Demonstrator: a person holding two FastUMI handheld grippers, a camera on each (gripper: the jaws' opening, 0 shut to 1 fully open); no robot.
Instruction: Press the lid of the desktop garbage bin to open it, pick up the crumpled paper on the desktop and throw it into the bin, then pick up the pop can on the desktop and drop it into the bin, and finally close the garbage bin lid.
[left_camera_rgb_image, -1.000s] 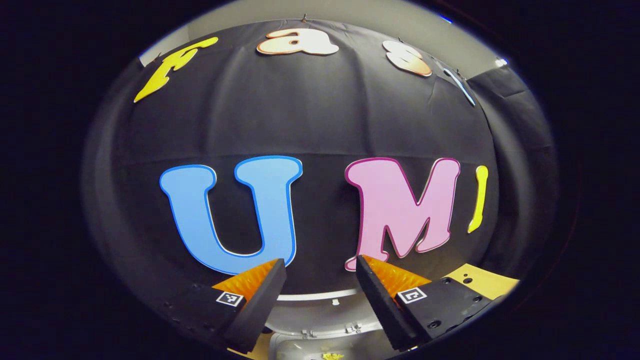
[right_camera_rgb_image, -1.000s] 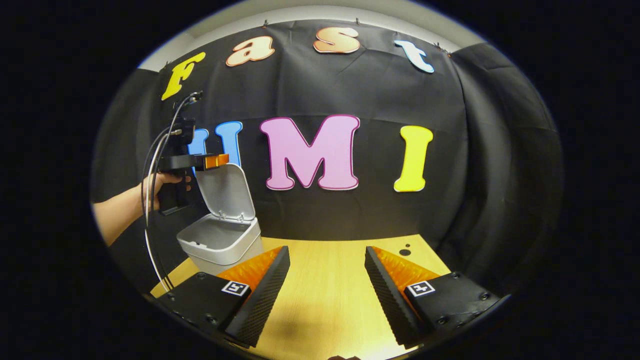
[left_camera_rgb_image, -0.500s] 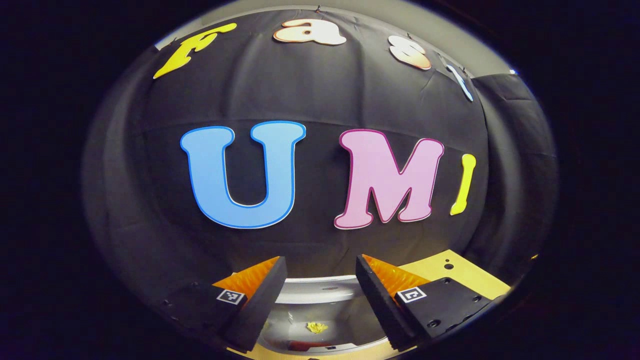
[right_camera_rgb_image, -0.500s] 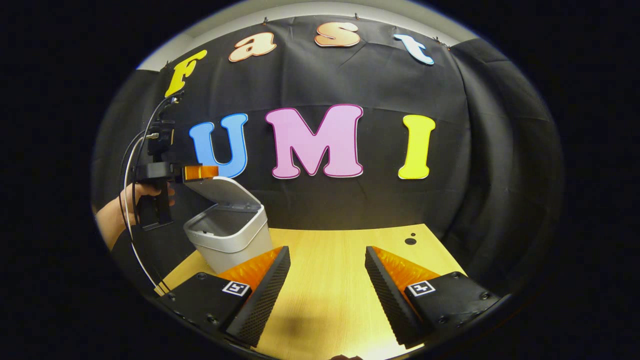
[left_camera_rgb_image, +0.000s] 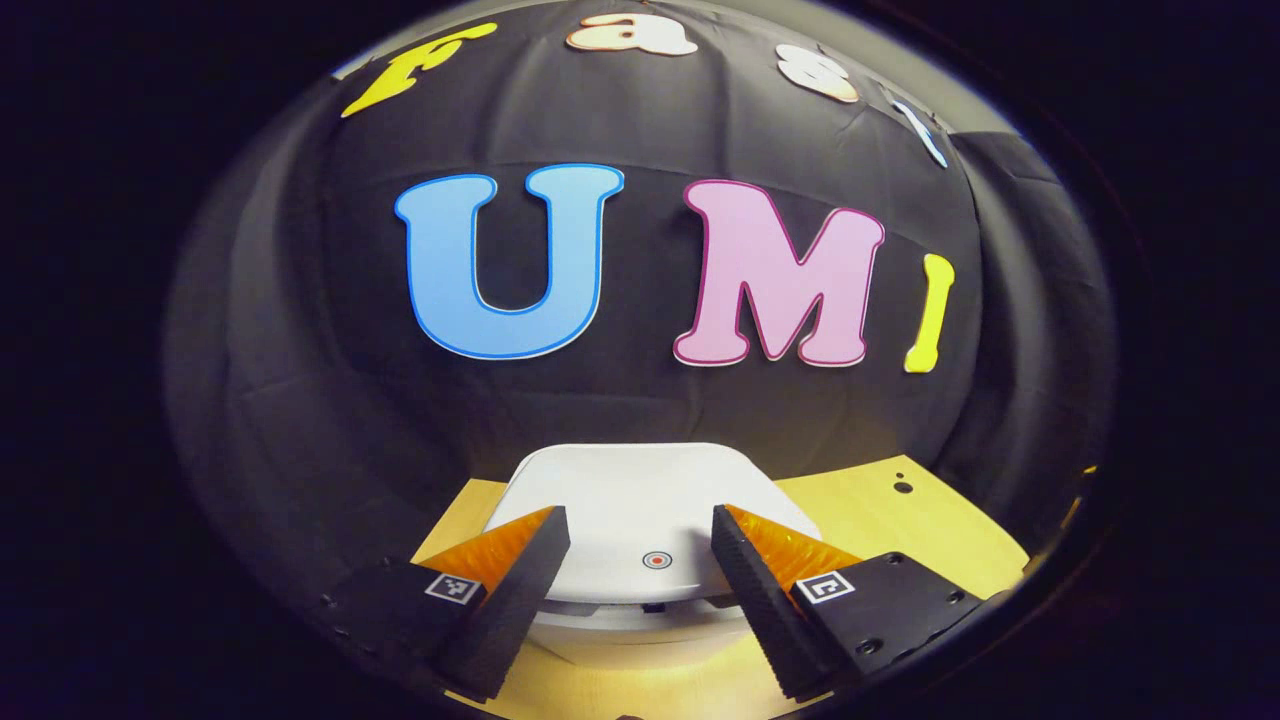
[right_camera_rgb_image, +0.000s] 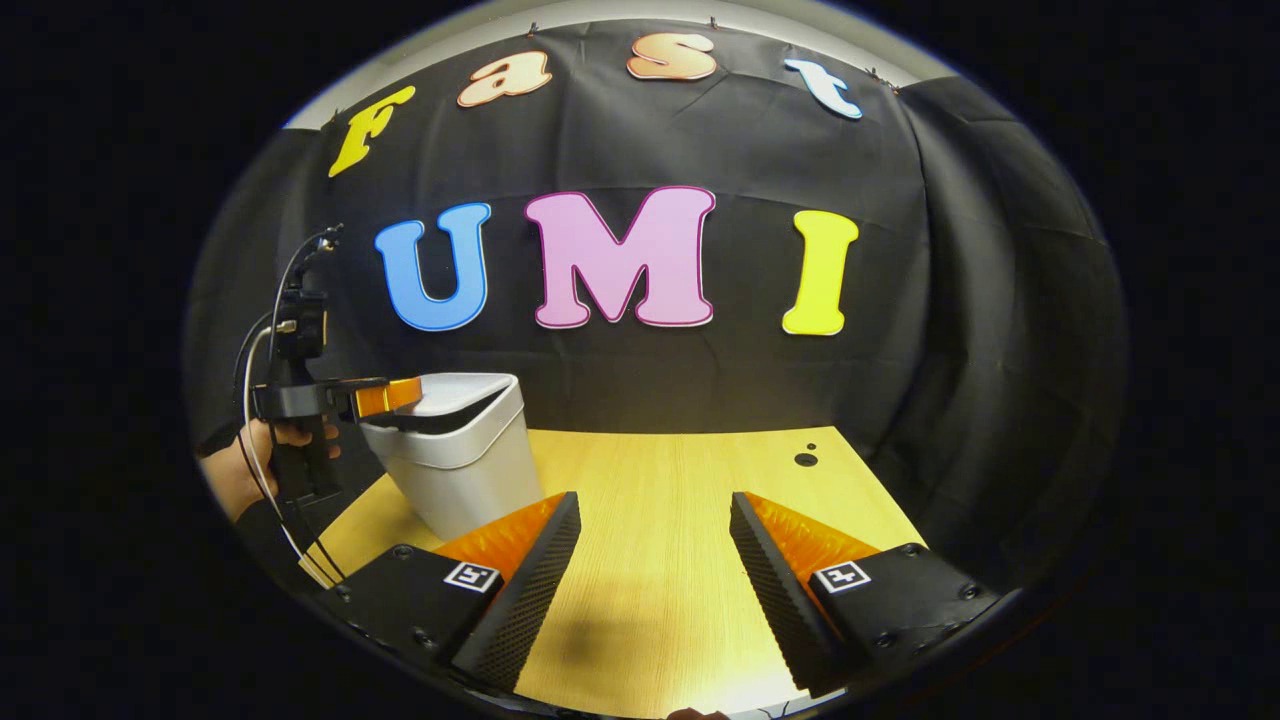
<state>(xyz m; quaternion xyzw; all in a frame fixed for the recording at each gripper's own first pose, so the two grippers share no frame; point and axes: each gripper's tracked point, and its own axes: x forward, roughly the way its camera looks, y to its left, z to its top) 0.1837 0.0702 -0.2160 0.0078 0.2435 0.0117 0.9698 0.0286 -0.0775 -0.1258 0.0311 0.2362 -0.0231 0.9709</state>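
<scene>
1. Left gripper (left_camera_rgb_image: 640, 545): fingers spread apart, nothing between them; positioned directly over the front edge of the lid (left_camera_rgb_image: 640, 490); contact with the lid cannot be confirmed.
2. Lid: white, lowered flat over the garbage bin (right_camera_rgb_image: 465, 470); a small round red-ringed mark (left_camera_rgb_image: 656, 560) sits near its front edge, between the two fingers.
3. Garbage bin: stands on the wooden desktop (right_camera_rgb_image: 660, 520) at its far left side, close to the black cloth wall (right_camera_rgb_image: 960, 300).
4. Right gripper (right_camera_rgb_image: 655, 540): fingers parted, empty; held above bare desktop, well apart from the bin.
5. A hand (right_camera_rgb_image: 262, 455) grips the left gripper's handle beside the bin; cables (right_camera_rgb_image: 262, 345) loop up from it.
</scene>
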